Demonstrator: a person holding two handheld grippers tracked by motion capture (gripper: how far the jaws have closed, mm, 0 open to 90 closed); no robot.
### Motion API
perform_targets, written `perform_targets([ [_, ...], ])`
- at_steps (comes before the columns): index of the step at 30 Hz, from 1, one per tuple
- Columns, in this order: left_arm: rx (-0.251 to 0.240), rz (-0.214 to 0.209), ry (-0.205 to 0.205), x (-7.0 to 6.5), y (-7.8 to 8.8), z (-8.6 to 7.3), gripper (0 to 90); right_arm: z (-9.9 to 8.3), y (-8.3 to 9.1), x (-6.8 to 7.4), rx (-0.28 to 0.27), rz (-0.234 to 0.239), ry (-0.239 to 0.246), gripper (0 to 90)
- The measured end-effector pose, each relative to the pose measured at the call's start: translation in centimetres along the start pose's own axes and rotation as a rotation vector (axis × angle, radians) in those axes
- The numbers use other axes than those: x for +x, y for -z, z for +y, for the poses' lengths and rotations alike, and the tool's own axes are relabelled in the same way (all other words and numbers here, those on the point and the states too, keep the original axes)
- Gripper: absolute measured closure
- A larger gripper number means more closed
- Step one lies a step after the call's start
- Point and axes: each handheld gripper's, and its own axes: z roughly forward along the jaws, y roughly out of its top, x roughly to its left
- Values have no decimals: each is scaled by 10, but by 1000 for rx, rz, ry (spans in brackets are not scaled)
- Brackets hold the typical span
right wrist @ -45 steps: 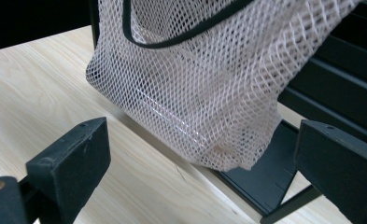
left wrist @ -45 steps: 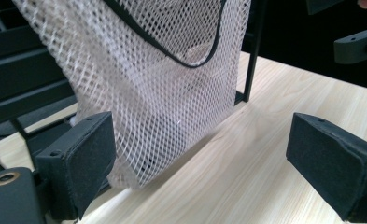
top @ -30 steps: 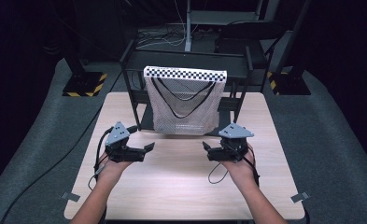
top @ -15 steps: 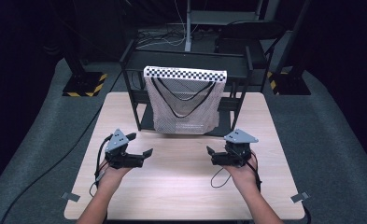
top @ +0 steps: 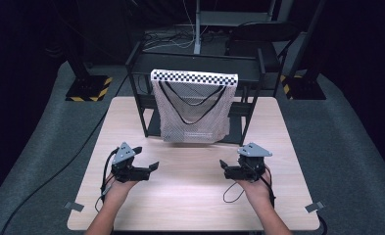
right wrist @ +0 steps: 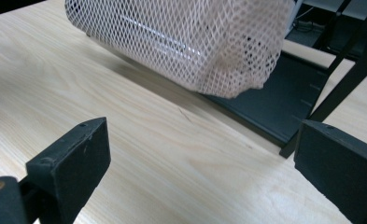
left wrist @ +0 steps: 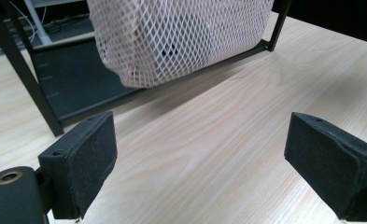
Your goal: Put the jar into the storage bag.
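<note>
A white mesh bag point(top: 195, 115) hangs from a checkered bar point(top: 194, 77) on a black rack point(top: 142, 100) at the back of the wooden table point(top: 190, 200). My left gripper point(top: 147, 159) is held low over the table, left of and in front of the bag, open and empty. My right gripper point(top: 228, 164) mirrors it on the right, also open and empty. In the left gripper view the left gripper point(left wrist: 209, 172) has its jaws wide apart with the bag point(left wrist: 181, 37) beyond them. The right gripper view shows the right gripper point(right wrist: 204, 172) equally wide, facing the bag point(right wrist: 186, 37).
The rack's black base shelf point(left wrist: 78, 79) lies on the table under the bag, with thin uprights point(right wrist: 344, 84) at its corners. A cable point(top: 231, 193) loops on the table beside the right hand. Bare wood stretches between the two grippers.
Both grippers have drawn back from the bag toward the person's side of the table. Their jaws stay open.
</note>
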Motion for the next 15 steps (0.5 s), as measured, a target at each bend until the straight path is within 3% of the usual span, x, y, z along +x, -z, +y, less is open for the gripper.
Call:
perform_targets([
  [15,51,28,31,4,-6,-33,94,-35,-9,-7,70,-14,-39,19],
])
